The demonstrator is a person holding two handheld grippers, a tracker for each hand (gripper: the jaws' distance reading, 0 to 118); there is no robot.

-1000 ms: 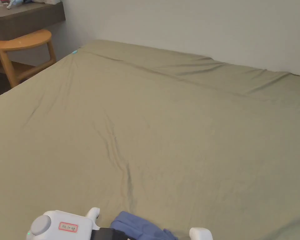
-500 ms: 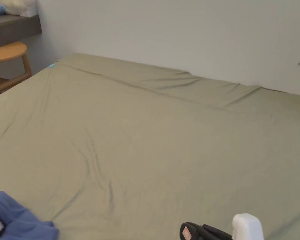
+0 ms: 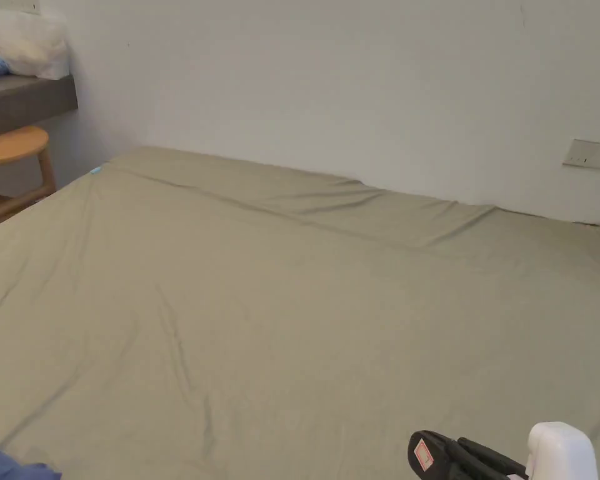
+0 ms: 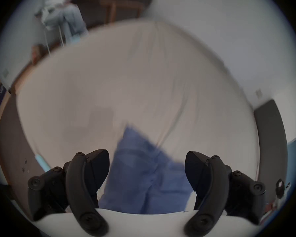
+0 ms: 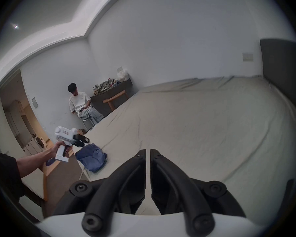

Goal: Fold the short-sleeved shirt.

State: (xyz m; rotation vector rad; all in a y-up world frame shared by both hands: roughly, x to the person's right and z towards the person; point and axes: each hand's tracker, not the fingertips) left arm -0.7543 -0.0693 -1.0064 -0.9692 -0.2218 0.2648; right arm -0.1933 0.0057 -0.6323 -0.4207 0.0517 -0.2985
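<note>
Blue shirt (image 5: 91, 157) lying bunched near the bed (image 3: 330, 300) edge at nine o'clock; left gripper (image 4: 147, 172) hovering fingers released above, right gripper (image 5: 148, 170) clenched empty — spreading comes next

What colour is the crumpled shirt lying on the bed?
The crumpled shirt is plain blue, with no pattern. It shows best in the right gripper view, near the edge of the beige-sheeted bed.

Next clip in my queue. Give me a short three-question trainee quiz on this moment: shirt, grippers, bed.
1. True or false: the blue shirt lies spread flat in the middle of the bed.
2. Which gripper has its jaws wide apart? A) left gripper B) right gripper
3. Fill in: the right gripper's jaws grip ____.

Key: 1 false, it lies bunched near the bed's edge. 2 A. 3 nothing.
</note>
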